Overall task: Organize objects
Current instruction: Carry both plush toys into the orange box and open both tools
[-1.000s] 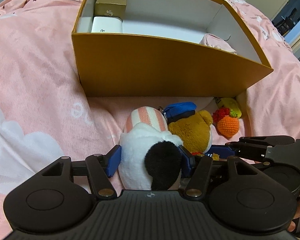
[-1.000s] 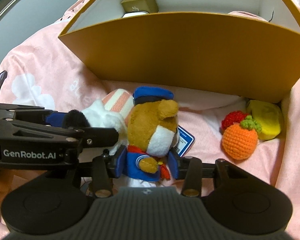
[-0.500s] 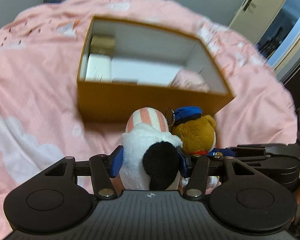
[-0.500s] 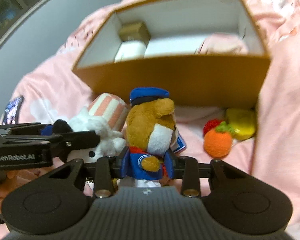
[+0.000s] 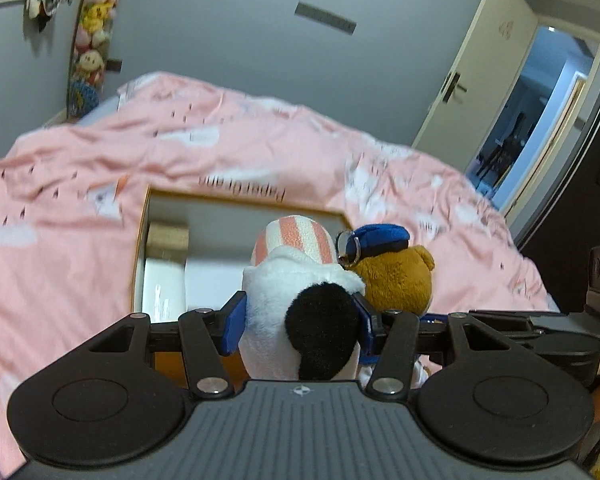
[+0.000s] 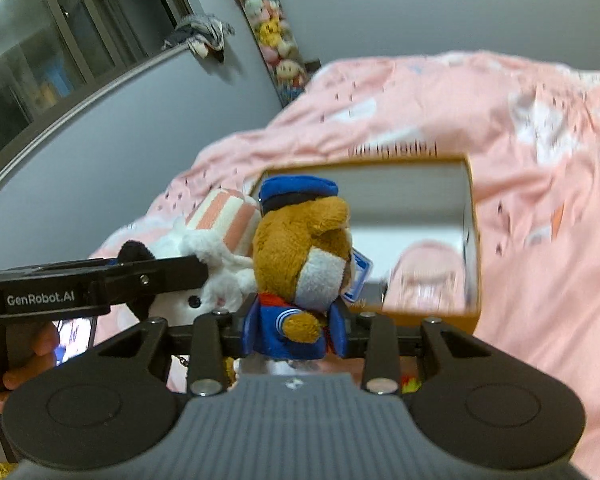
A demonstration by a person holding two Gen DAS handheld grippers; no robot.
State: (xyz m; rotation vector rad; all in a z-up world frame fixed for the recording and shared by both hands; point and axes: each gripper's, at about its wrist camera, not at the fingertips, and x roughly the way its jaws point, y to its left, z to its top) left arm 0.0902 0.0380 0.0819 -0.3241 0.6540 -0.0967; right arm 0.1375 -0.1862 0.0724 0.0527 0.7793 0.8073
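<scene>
Two plush toys held up side by side above an open cardboard box point(image 5: 140, 240) on a pink duvet point(image 5: 60, 264).

Left gripper point(image 5: 300, 320) clamped on white plush point(image 5: 296, 280) with black ear and pink-striped cap, blue pads pressed into both flanks. Right gripper point(image 6: 294, 330) clamped on brown bear plush point(image 6: 300, 240) in blue cap and sailor suit, pads squeezing the body. Toys touching, bear to the right of white plush. Below and beyond them, box with orange-brown walls and pale interior: small gold box point(image 5: 167, 236) in far left corner, white box point(image 5: 164, 286) just in front of it, pink bundle point(image 6: 428, 276) at right end, blurred. Middle of box floor bare.
</scene>
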